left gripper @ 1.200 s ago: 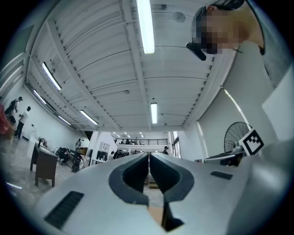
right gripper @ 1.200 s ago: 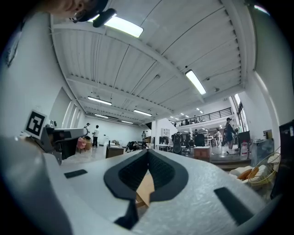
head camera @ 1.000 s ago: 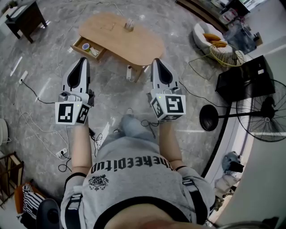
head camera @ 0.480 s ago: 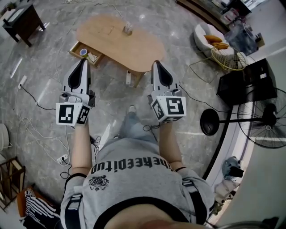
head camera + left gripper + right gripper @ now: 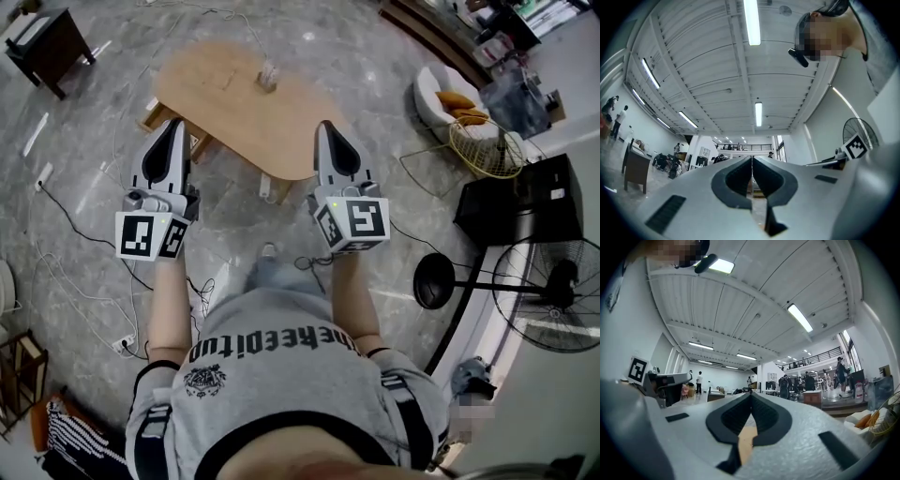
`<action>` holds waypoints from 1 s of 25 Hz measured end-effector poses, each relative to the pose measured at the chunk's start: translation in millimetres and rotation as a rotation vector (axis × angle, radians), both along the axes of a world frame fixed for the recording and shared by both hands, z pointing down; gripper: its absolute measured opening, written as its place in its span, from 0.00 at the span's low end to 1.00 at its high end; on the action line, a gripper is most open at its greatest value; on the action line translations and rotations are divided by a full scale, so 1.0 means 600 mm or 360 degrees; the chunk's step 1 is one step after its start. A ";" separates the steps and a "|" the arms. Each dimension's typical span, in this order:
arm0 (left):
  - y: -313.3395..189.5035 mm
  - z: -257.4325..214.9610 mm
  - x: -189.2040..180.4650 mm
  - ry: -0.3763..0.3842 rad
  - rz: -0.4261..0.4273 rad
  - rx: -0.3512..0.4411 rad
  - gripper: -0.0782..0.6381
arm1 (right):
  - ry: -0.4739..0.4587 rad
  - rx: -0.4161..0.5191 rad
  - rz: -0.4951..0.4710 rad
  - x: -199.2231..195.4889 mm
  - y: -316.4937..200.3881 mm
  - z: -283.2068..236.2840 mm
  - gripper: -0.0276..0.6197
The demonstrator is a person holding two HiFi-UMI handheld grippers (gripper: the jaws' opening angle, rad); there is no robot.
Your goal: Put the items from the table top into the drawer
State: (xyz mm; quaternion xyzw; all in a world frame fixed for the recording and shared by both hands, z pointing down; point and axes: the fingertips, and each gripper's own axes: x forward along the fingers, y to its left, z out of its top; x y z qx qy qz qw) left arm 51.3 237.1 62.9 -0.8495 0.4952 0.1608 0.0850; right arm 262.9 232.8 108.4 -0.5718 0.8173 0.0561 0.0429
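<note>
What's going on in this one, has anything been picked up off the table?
Nothing is being handled at this moment. A person stands on the floor short of the wooden table, a gripper in each hand. The left gripper and right gripper both point toward the table, jaws closed with nothing between them. One small item, too small to identify, stands untouched on the table top. The drawer at the table's left side is pulled open, partly hidden behind the left gripper.

Both grippers point(image 5: 171, 131) point(image 5: 330, 131) closed, empty
</note>
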 end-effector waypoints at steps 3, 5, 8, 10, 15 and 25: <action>-0.044 -0.003 0.023 0.0003 -0.0013 0.0003 0.13 | -0.0004 -0.0002 -0.0020 0.021 -0.045 0.001 0.05; -0.070 -0.006 0.042 0.0001 -0.0019 0.0012 0.13 | -0.0003 -0.0006 -0.0033 0.038 -0.072 0.002 0.05; -0.101 -0.012 0.069 -0.0003 -0.0032 0.0026 0.13 | -0.0007 -0.0010 -0.0052 0.063 -0.107 0.002 0.05; -0.119 -0.013 0.084 -0.0006 -0.0039 0.0027 0.13 | -0.0009 -0.0009 -0.0063 0.076 -0.129 0.001 0.05; -0.154 0.002 0.098 -0.0035 -0.0061 -0.0007 0.13 | -0.0036 -0.0041 -0.0103 0.083 -0.171 0.017 0.05; -0.241 0.020 0.095 -0.0033 -0.0047 -0.0044 0.13 | -0.0051 -0.0091 -0.0090 0.082 -0.254 0.038 0.05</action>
